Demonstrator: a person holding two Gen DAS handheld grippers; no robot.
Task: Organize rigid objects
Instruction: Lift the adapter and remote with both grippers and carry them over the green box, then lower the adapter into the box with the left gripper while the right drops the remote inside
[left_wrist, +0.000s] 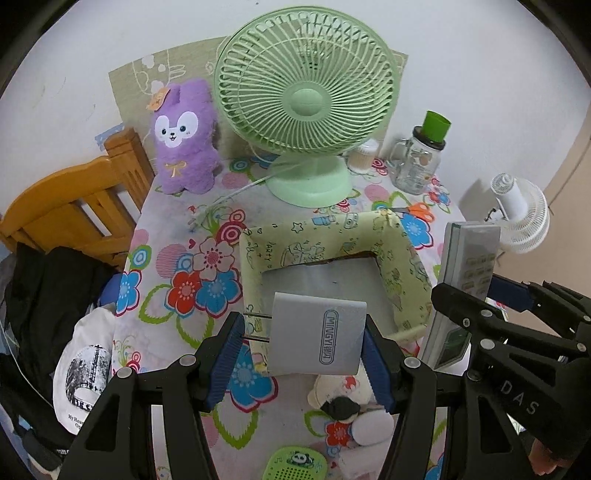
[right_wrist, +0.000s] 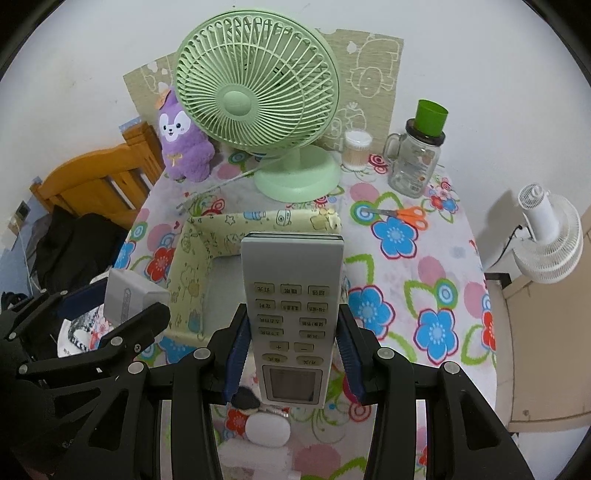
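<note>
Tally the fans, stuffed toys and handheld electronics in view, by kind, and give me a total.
Fans: 2 (green desk fan, white fan)
Plush toys: 2 (purple plush, small cream plush)
Held electronics: 2 (remote control, grey charger)
Total: 6

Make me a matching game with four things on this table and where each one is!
Things:
1. remote
2. charger
3. scissors
4. purple bunny toy

Places:
A. lying flat on the flowery cloth, near the glass jar
B. held in the left tool
C. standing beside the green fan, at the back
D. held in the right tool

Pairs: 1-D, 2-B, 3-A, 4-C
</note>
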